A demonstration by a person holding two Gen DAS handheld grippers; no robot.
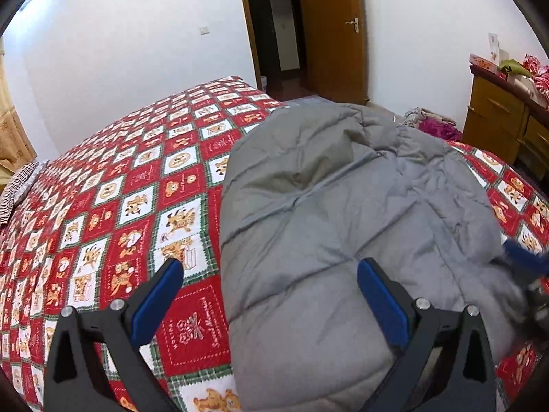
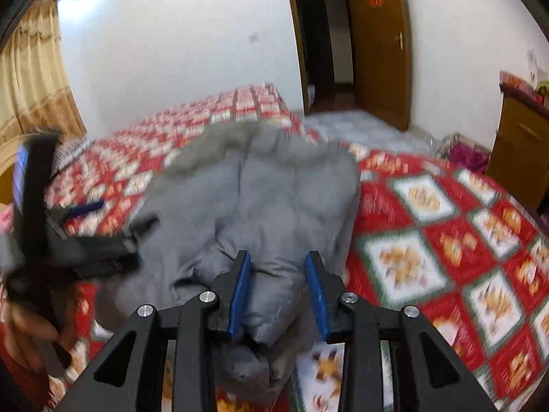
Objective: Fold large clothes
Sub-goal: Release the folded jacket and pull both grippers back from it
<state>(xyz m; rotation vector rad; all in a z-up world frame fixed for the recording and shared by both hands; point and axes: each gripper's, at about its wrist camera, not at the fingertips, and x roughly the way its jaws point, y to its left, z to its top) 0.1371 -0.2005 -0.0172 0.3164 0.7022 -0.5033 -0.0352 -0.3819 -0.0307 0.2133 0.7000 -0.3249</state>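
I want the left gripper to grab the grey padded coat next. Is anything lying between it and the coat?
Nothing visible does. The left gripper hangs open right over the near left edge of the grey quilted padded coat, with only the red patchwork bedspread beneath. The right gripper works the coat's other side.

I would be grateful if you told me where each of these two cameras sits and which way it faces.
Left wrist: sits on the left hand-held gripper, open, looking along it over the grey coat on the bed toward the door; the right hand-held gripper's blue tip shows at the right edge.
Right wrist: sits on the right hand-held gripper, its fingers either side of a coat fold, facing the same door; the left gripper and the person's hand show at left.
Shared: coat, bed, door, dresser.
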